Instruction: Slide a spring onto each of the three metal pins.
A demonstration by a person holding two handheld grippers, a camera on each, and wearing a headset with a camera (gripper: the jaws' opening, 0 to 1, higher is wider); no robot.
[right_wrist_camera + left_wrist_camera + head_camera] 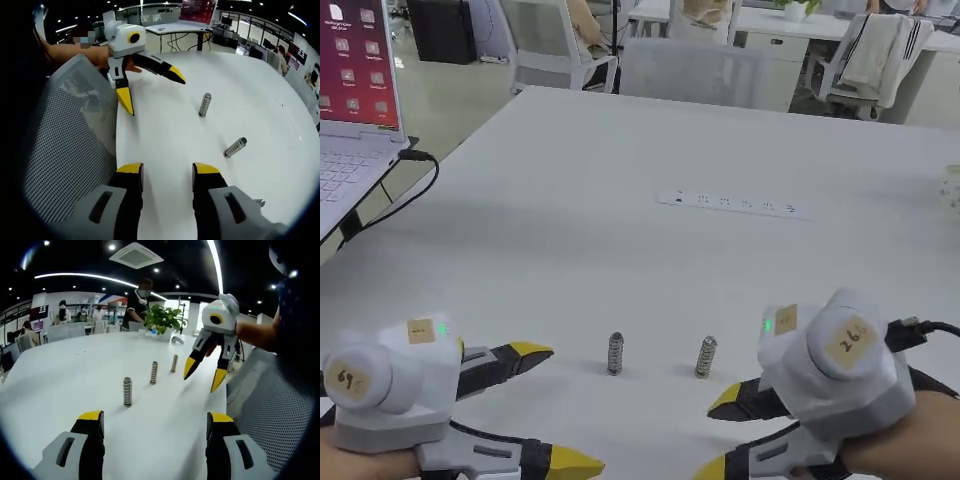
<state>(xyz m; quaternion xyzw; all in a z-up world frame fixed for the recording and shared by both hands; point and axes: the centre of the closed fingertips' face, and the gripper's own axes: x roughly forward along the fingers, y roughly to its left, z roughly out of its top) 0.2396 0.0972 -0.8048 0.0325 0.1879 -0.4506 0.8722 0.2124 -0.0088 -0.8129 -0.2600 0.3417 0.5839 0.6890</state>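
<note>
Two upright pins, each wrapped in a spring, stand on the white table: one and another. The left gripper view shows three spring-covered pins in a row: near, middle, far. Two of them appear in the right gripper view. My left gripper is open and holds nothing, left of the pins. My right gripper is open and holds nothing, right of the pins. Each gripper sees the other: the right gripper, the left gripper.
A laptop with a black cable sits at the table's far left. A white power strip lies mid-table. A grey mesh chair back is close to the near edge. Office chairs stand behind; a plant is on the table's end.
</note>
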